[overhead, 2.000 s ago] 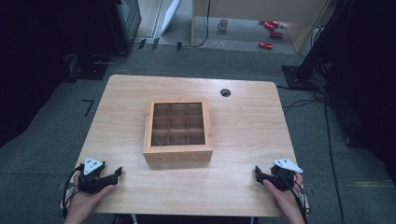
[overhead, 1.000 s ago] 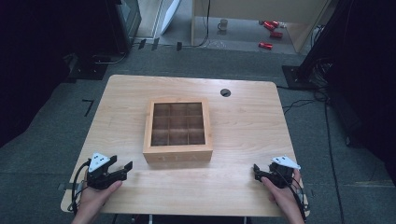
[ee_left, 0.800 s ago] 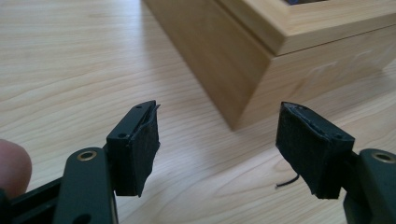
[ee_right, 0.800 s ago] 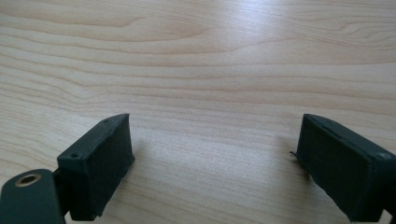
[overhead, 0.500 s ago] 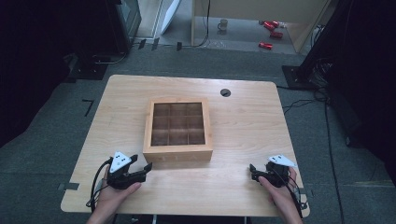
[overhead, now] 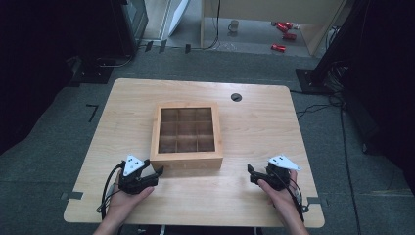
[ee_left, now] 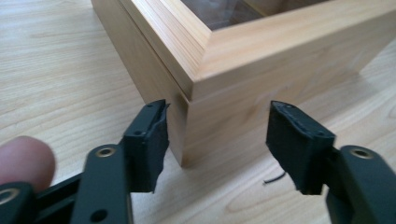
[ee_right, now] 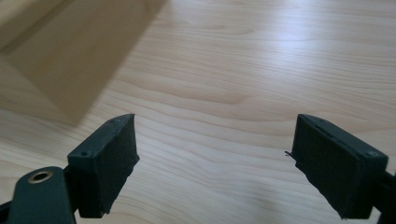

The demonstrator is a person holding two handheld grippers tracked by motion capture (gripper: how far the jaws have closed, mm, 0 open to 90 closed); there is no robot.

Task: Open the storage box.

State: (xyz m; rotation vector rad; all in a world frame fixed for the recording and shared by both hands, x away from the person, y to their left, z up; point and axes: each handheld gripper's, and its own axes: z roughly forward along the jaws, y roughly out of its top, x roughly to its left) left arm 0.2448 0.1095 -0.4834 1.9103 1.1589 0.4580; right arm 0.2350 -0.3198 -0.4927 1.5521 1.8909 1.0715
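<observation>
A square wooden box (overhead: pixel 186 134) with a glass lid over small compartments stands mid-table. My left gripper (overhead: pixel 159 174) is at its front left corner. In the left gripper view that box corner (ee_left: pixel 261 60) sits in the gap of the left gripper (ee_left: pixel 219 135). Its jaws have just been closing, and neither pad touches the wood. My right gripper (overhead: pixel 250 172) hovers over bare table off the box's front right, and its jaws stand wide with nothing between them. The right gripper view has the right gripper (ee_right: pixel 212 149) with the box side (ee_right: pixel 60 56) at upper left.
The light wooden table (overhead: pixel 254 205) has a round cable hole (overhead: pixel 236 97) behind the box. A hand holds each gripper near the front edge. Grey floor surrounds the table, with dark equipment at both sides and red cans (overhead: pixel 284 29) far back.
My left gripper slid right along the front edge to the box's front left corner, and its jaws narrowed. The right gripper shifted a little left, towards the box.
</observation>
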